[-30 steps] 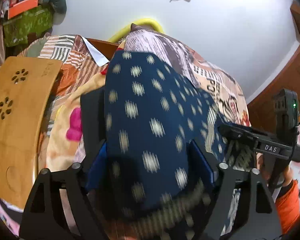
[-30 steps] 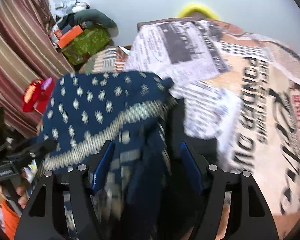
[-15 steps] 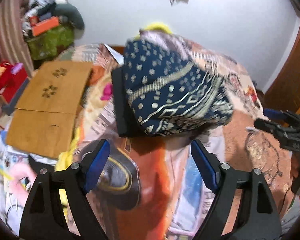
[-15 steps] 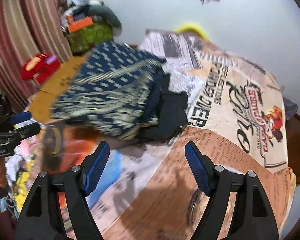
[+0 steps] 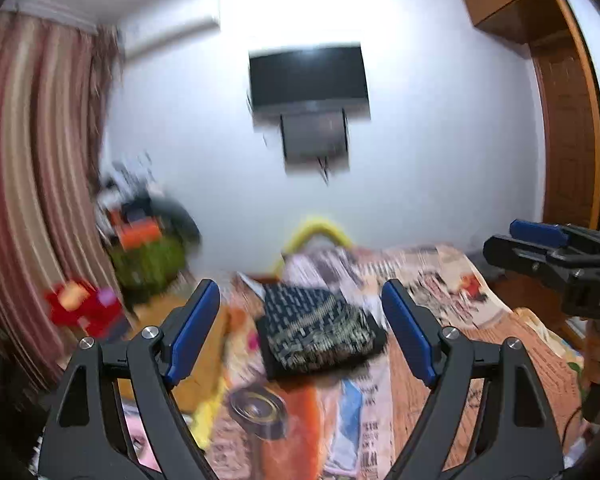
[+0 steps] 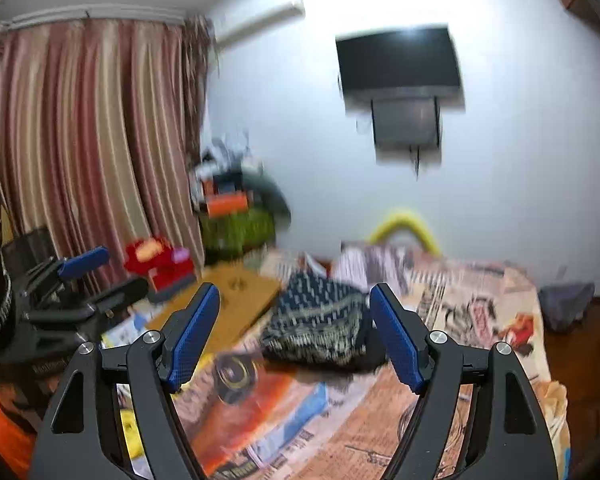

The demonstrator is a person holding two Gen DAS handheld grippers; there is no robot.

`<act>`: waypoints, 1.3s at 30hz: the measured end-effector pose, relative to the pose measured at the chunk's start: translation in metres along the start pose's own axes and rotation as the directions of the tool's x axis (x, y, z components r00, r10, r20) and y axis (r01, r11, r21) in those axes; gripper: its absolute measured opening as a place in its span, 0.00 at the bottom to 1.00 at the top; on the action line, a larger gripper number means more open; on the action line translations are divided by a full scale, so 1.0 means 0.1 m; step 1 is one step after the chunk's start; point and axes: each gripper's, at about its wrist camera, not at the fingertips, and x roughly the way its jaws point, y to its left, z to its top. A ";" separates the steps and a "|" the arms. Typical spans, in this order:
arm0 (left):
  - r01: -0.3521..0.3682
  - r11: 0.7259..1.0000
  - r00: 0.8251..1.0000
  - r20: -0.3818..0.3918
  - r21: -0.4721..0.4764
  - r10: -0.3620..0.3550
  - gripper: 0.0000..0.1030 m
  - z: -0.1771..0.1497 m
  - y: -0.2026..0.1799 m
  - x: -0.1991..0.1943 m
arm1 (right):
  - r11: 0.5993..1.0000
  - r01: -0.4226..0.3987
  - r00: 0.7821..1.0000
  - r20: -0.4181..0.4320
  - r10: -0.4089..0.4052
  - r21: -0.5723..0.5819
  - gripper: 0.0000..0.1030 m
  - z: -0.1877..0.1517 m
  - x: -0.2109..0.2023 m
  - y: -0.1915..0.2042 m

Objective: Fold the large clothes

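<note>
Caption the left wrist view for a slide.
Open left gripper facing the folded blue patterned garment lying on the bed.

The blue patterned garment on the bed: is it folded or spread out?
Folded: the blue patterned garment lies as a compact layered bundle on the bed.

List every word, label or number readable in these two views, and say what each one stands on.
"DA", cut off by the picture's edge: white letters on the black body of the right claw, seen from the left wrist.
Newspaper-style print and a red logo on the bedspread: too blurred to read.
Orange box on the corner pile: no legible text.
</note>
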 end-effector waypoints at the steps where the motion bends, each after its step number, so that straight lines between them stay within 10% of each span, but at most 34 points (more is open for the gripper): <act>1: -0.009 1.000 0.999 0.041 0.005 0.008 0.80 0.01 -0.07 -0.16 | 1.000 0.003 1.000 0.023 -0.003 0.000 0.72 -0.01 -0.08 0.02; 14: 0.014 0.987 0.981 0.194 -0.160 0.017 0.94 -0.23 -0.11 -1.00 | 0.997 0.072 0.978 0.195 -0.074 0.017 1.00 -0.26 -0.63 0.26; 39: -0.014 0.987 0.992 0.122 -0.162 0.034 0.97 -0.47 -0.12 -0.82 | 0.989 0.151 0.978 0.148 -0.148 -0.007 1.00 -0.41 -0.63 0.31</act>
